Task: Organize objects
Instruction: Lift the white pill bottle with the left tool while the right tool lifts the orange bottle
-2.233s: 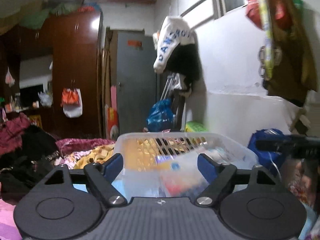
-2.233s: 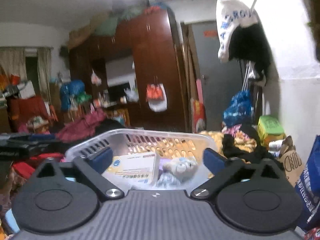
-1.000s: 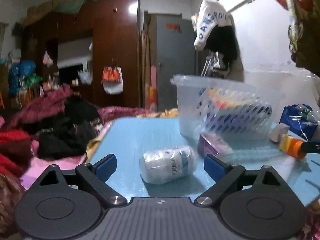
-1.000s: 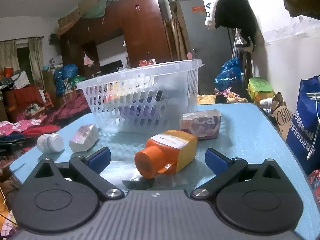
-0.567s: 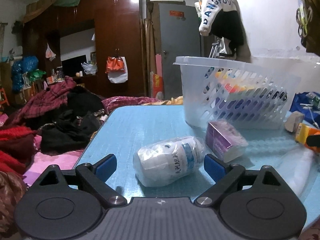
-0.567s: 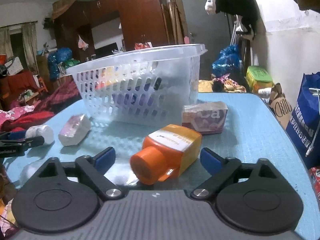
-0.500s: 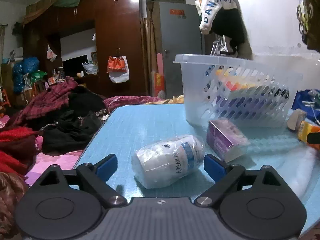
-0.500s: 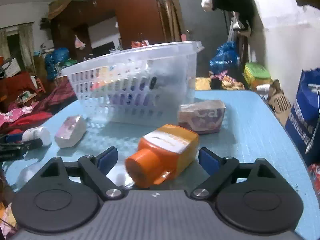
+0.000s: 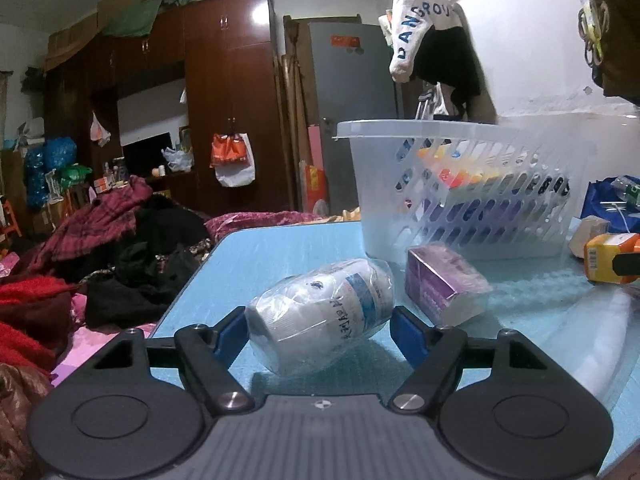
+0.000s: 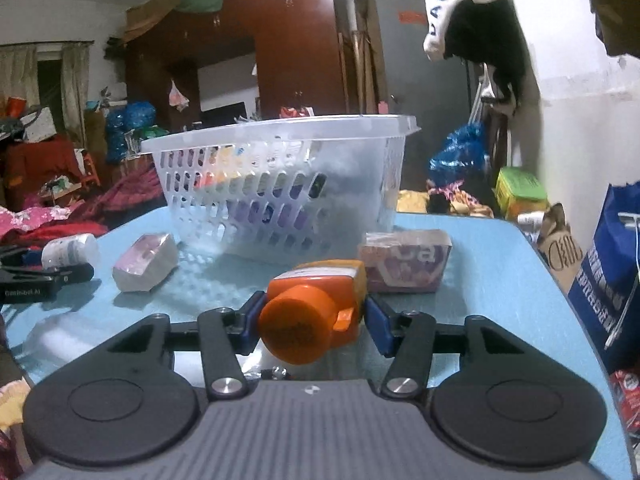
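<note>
A white plastic-wrapped bottle (image 9: pixel 324 312) lies on its side on the blue table (image 9: pixel 280 248). My left gripper (image 9: pixel 318 330) is shut on it, one pad against each side. An orange bottle (image 10: pixel 316 312) with an orange cap lies on its side, cap towards the camera. My right gripper (image 10: pixel 312 322) is shut on it. A white slotted basket (image 9: pixel 460 196) with several items inside stands behind both; it also shows in the right wrist view (image 10: pixel 280 184).
A purple box (image 9: pixel 440 286) lies right of the white bottle and in front of the basket. A pink Ca box (image 10: pixel 404 266) lies behind the orange bottle. Piles of clothes (image 9: pixel 100 248) lie left of the table. A blue bag (image 10: pixel 612 280) stands at the table's right edge.
Both grippers came down from above the basket to table height and moved forward. The left closed around the white bottle, the right around the orange bottle.
</note>
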The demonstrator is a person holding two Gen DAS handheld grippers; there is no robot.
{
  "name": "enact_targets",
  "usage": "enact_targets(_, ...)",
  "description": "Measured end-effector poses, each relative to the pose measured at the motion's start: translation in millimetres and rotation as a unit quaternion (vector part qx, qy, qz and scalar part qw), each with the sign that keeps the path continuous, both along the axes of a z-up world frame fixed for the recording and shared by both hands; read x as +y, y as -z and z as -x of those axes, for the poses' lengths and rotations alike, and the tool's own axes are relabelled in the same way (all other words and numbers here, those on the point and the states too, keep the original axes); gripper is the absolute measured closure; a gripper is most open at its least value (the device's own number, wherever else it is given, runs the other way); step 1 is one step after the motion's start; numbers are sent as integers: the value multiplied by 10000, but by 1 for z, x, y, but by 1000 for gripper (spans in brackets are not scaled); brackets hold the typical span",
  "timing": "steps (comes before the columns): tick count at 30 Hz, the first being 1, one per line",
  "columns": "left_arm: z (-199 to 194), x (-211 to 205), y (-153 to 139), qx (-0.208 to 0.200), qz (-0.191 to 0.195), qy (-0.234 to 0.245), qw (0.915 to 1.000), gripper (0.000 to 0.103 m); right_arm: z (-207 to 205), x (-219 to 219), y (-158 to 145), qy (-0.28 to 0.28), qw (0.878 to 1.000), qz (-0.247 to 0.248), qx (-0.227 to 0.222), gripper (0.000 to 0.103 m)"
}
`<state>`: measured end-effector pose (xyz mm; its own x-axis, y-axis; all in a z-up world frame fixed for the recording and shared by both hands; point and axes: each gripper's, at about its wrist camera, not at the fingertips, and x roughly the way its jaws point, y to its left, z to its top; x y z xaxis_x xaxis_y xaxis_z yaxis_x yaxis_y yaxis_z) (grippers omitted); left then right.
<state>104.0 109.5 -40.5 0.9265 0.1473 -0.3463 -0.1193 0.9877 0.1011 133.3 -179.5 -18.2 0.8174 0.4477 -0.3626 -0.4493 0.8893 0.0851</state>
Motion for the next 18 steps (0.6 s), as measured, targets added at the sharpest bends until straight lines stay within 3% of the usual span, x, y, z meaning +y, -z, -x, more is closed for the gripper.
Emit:
enact_targets(11, 13, -3, -6, -312, 116, 248, 9991, 24, 15, 2, -5, -71, 9991, 11, -411, 47)
enact_targets(18, 25, -16, -39, -783, 209, 562, 9951, 24, 35, -9, -36, -139, 9949, -372, -930, 47)
